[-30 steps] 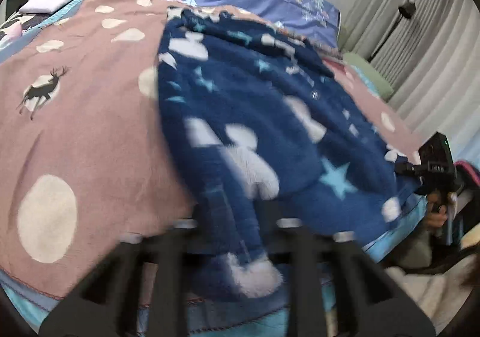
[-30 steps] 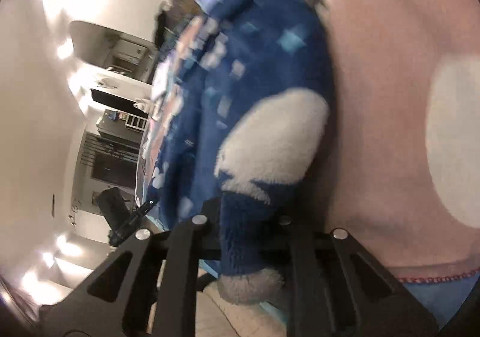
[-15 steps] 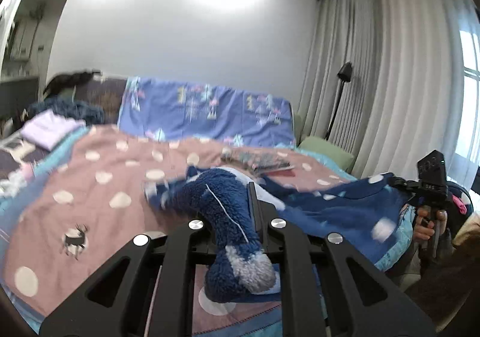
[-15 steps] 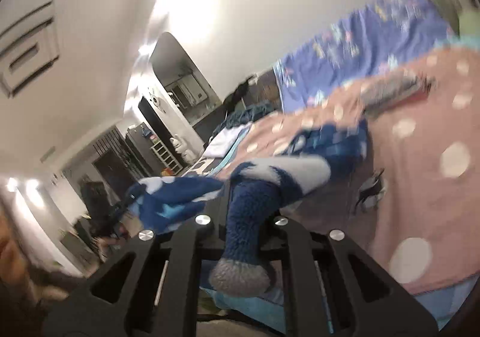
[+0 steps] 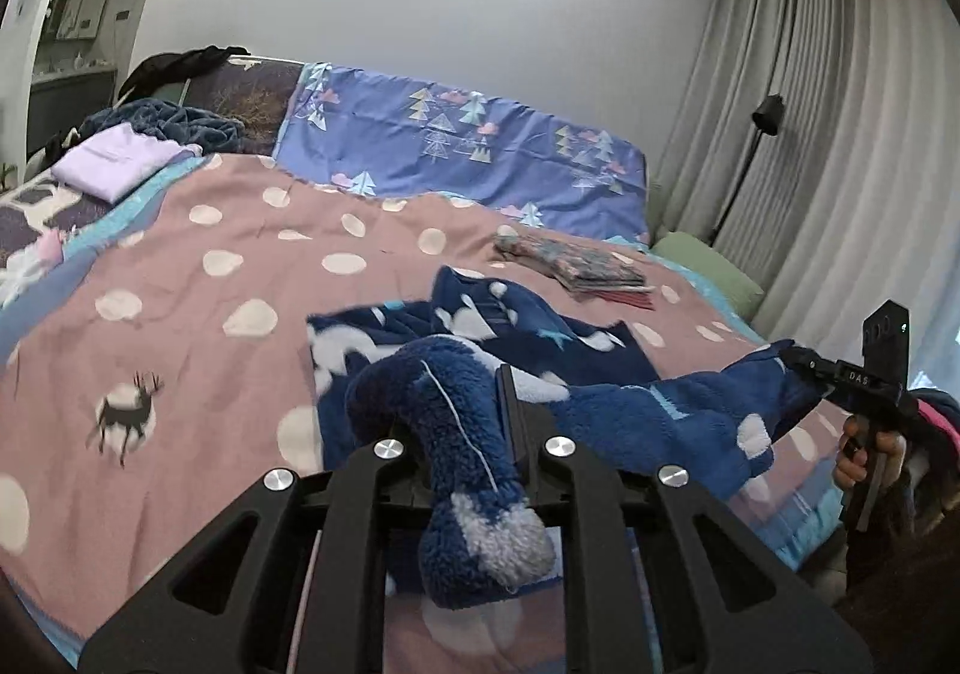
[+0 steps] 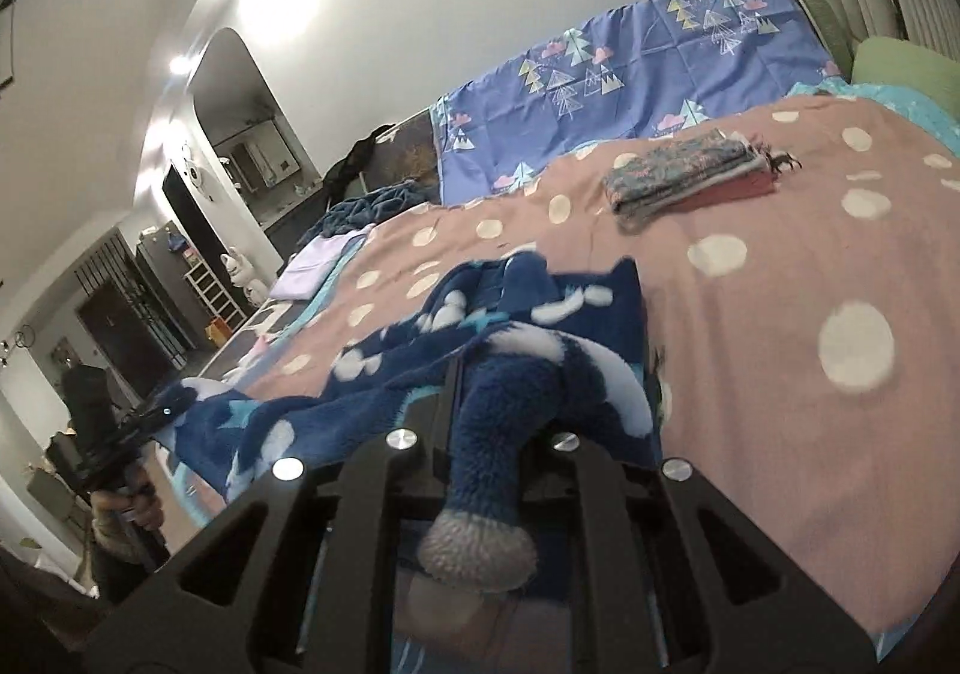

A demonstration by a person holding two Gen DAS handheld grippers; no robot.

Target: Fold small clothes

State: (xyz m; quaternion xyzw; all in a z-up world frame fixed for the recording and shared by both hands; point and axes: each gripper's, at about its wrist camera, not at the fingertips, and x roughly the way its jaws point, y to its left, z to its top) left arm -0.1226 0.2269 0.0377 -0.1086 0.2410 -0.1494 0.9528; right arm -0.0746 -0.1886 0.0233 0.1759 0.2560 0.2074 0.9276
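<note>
Between the fingers of the left gripper [image 5: 468,434] a fleecy blue leg with a grey cuff is pinched tight, the cuff hanging back toward the camera. Ahead of that claw the rest of the navy star-and-cloud garment [image 5: 492,338] sprawls rumpled over the pink dotted bedspread [image 5: 240,230], and off to its right a second leg stretches to the right gripper [image 5: 840,374], which seems to grip it. I'd say folding has barely begun: the piece is only being held out by its two cuffs. Well beyond the claw, a folded stack [image 5: 576,266] suggests other clothes are already done.

From the right wrist, the right gripper [image 6: 498,434] is likewise clenched on a grey-cuffed leg that droops back between its fingers. The garment [image 6: 480,314] fans away ahead and to the left of it, reaching the left gripper [image 6: 150,410] far off at that side. The folded stack [image 6: 684,170] lies further ahead, to the right. Laying flat and creasing remain.
</note>
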